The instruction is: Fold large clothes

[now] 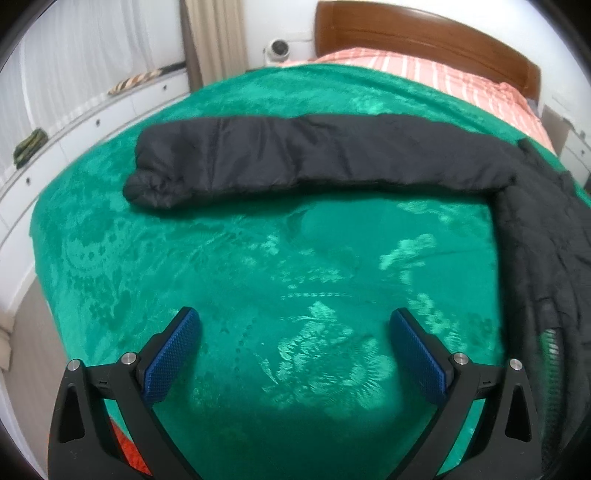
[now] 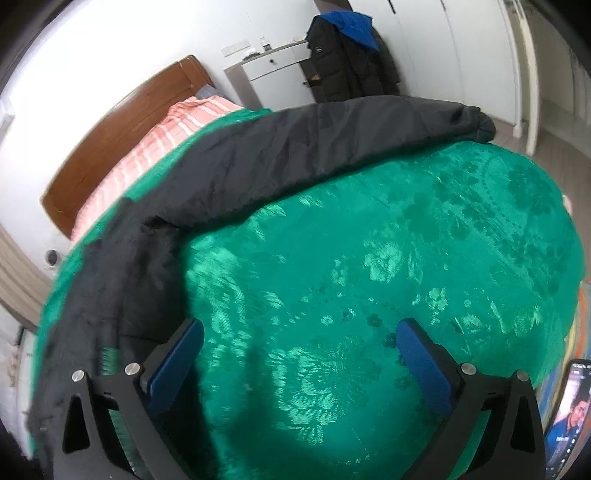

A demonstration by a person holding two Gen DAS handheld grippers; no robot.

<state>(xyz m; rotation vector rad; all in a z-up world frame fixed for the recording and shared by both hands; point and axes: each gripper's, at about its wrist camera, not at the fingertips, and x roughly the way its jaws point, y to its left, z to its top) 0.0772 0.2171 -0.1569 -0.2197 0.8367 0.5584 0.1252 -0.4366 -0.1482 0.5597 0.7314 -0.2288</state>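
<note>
Jacket: a large black padded jacket [image 1: 332,155] lies spread on the bed. In the left wrist view one sleeve runs as a long band across the upper middle of the frame, its cuff at the upper left, and the body drops down the right edge. In the right wrist view the jacket [image 2: 295,147] shows its other sleeve arching across the top to a cuff at the upper right, with the body falling along the left edge.
Bed: a green patterned blanket [image 1: 258,277] covers the bed under the jacket; striped pink bedding [image 1: 461,77] and a wooden headboard [image 1: 424,33] sit at the top of the frame.
Left hand-held gripper [image 1: 295,339]: jaws spread wide, nothing between them, bare blanket beneath; it sits at the bottom of the frame, well apart from the sleeve.
Right hand-held gripper [image 2: 299,347]: jaws as wide as they go and empty; the jacket body lies just beside its left finger, though whether they touch I cannot tell.
Step in hand: judging by both sleeves lying flat and outstretched, the jacket looks laid out and the folding not yet begun.
Next move: probably each hand-held gripper must reach a sleeve, pinch enough of the thick fabric, and bring it across the body.
Surroundings: a dark coat [image 2: 347,62] hangs by a white cabinet [image 2: 273,74] at the top of the right wrist view; a phone screen [image 2: 569,413] glows at the lower right.
</note>
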